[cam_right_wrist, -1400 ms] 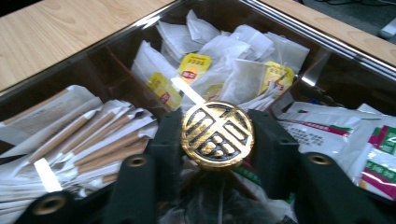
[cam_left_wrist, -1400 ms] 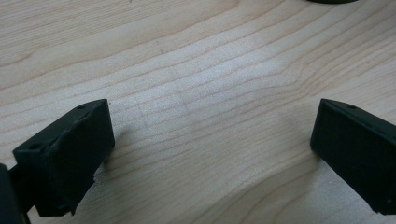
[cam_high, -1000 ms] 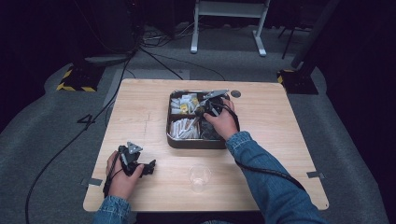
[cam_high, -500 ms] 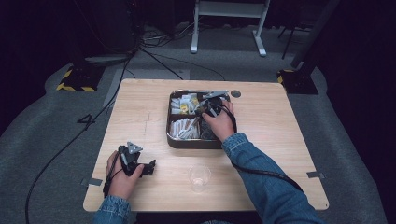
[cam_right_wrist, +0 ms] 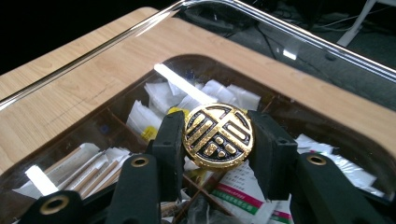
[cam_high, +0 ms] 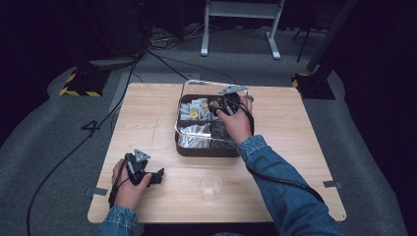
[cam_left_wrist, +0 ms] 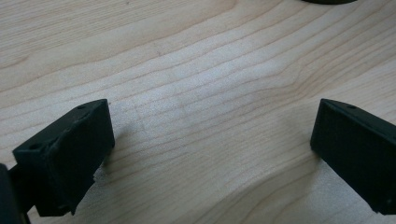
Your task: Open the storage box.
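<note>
Left gripper (cam_high: 158, 176) rests near the table's (cam_high: 147, 113) front-left corner, jaws spread, nothing between them. Right gripper (cam_right_wrist: 217, 140) pinches the round gold knob (cam_right_wrist: 217, 135) of a clear lid (cam_high: 194, 84), apparently raised above the compartmented box (cam_high: 206, 150) mid-table.

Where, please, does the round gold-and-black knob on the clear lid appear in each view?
High view: the round gold-and-black knob sits above the centre, over the dark box, at the tip of the right gripper.
Right gripper view: it is at the centre, clamped between the black jaws.
Left gripper view: bare tabletop lies between open jaws.
Shared landmark: the pale wooden table.
</note>
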{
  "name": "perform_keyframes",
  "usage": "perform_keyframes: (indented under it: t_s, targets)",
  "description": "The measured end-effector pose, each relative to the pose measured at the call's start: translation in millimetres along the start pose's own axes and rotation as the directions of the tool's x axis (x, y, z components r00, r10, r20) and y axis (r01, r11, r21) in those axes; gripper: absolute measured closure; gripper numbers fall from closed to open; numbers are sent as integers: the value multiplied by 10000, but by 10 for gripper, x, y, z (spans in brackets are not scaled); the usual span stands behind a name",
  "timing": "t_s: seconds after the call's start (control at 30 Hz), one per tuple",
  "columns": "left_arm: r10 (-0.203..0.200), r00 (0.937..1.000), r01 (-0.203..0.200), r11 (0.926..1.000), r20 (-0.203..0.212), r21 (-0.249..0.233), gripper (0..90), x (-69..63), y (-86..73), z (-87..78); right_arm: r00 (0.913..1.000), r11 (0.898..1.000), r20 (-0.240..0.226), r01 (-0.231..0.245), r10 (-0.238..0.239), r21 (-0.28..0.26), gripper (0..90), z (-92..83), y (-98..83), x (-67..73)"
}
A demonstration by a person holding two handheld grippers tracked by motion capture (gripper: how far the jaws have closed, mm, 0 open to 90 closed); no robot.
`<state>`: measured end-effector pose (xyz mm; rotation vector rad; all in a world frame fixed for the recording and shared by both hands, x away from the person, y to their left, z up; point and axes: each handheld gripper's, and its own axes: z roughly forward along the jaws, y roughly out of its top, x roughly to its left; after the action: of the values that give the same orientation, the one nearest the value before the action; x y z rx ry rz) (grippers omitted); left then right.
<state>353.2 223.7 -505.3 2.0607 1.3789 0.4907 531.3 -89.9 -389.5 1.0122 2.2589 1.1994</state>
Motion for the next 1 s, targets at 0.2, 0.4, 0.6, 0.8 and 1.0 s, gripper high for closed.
perform_keyframes:
  t_s: [0.2, 0.4, 0.6, 0.8, 1.0]
  targets:
    - [-7, 10000, 7, 10000, -5, -11, 0, -1, 0, 1, 9994, 9986, 306, -168, 183, -497, 587, -165, 62, -64]
    - [-10, 10000, 10, 10000, -7, -13, 0, -1, -1, 1, 9975, 9981, 631, -279, 314, -551, 587, -274, 63, -168]
    - [33, 10000, -33, 10000, -6, -16, 0, 1, 2, 2, 9941, 9974, 943, -487, 535, -530, 587, -389, 35, -311]
    - [50, 10000, -50, 10000, 30, -20, 0, -6, 11, 12, 9871, 9963, 1395, -732, 788, -450, 587, -515, -24, -521]
    - [32, 10000, -32, 10000, 42, -21, 0, -13, 15, 17, 9764, 9950, 1931, -890, 962, -456, 587, -655, -77, -719]
